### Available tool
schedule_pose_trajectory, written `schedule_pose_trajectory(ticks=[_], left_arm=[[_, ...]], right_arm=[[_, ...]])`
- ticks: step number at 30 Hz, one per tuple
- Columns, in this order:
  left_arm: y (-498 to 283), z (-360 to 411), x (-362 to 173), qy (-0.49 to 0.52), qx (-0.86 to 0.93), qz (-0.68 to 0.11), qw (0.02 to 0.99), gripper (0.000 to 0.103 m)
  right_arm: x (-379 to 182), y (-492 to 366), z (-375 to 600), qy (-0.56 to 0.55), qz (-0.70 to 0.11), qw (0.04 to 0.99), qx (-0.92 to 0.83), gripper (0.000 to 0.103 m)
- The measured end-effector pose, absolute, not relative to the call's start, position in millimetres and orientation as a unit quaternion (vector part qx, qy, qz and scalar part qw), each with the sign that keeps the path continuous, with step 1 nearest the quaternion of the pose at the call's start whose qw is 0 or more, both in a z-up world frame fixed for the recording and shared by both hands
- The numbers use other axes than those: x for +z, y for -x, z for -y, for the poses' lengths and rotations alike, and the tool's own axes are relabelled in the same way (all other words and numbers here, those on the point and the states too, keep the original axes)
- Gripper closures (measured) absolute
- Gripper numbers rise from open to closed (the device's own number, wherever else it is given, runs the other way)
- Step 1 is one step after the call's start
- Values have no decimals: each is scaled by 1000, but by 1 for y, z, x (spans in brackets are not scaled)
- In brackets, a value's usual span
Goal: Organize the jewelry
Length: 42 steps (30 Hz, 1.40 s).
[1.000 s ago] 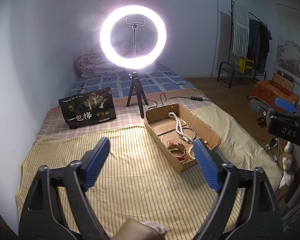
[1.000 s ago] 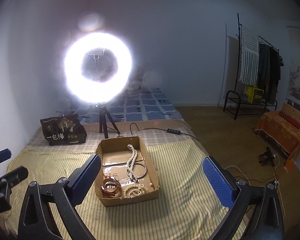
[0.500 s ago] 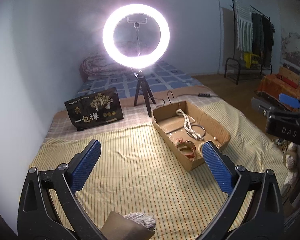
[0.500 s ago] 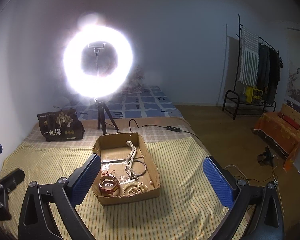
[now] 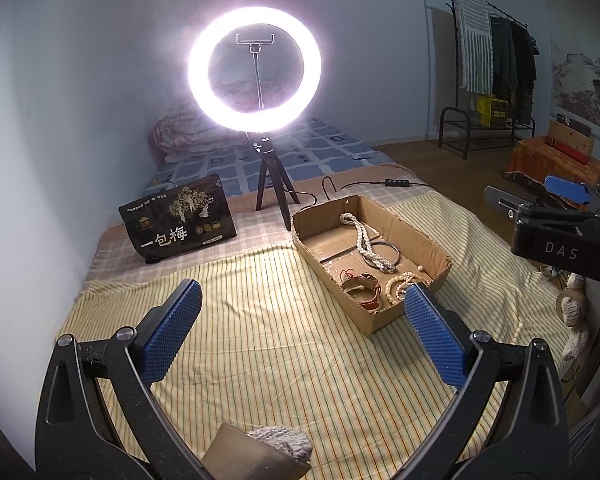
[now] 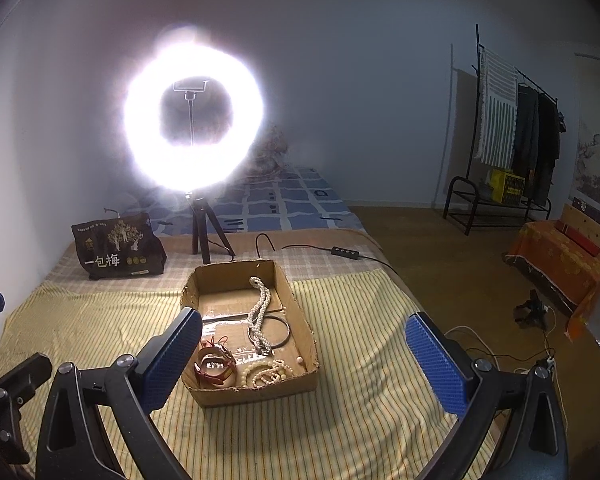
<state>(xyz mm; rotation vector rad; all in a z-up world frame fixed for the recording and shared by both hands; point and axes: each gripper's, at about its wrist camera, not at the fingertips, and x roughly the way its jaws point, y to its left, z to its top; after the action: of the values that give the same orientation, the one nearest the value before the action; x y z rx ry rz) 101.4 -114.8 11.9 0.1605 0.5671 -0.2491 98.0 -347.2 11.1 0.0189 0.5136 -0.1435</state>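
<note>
Two grippers are hanging above a bed, both with jaws standing wide apart and nothing between them. The left gripper (image 5: 302, 320) is pointing down over the yellow striped blanket (image 5: 260, 352), and its jaws have just been opening to their widest; only bare blanket is showing in the gap. The right gripper (image 6: 304, 350) is also spread wide, with the near end of the cardboard box (image 6: 256, 394) showing past its left finger.

The box is lying open-topped on the blanket, well ahead of both tools and touched by neither. Inside it, at the near end, a reddish-brown strap (image 6: 214, 366) is sitting beside a heap of pale bead bracelets (image 6: 266, 372), and one loose bead (image 6: 299, 359) is resting by the right wall. Further in, a twisted pearl necklace (image 6: 262, 312) is stretching along the middle of the box, its lower end lying across a thin dark hoop (image 6: 278, 332).

Beyond the box, a black pouch (image 6: 118, 250) with white lettering is standing on the checked sheet to the left. Next to it a lit ring light (image 6: 194, 118) is glaring on a small tripod (image 6: 206, 234), with a cable and its switch (image 6: 345, 252) trailing off to the right. Against the far wall a clothes rack (image 6: 512, 136) is holding hanging garments.
</note>
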Motion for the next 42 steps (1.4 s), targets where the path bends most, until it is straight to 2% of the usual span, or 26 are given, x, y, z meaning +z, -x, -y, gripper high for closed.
schedule_pose_trajectory(ticks=[42], left_arm=[[-102, 110, 20, -69, -114, -270, 953, 0]], right_arm=[[0, -104, 344, -1, -277, 959, -62, 0]])
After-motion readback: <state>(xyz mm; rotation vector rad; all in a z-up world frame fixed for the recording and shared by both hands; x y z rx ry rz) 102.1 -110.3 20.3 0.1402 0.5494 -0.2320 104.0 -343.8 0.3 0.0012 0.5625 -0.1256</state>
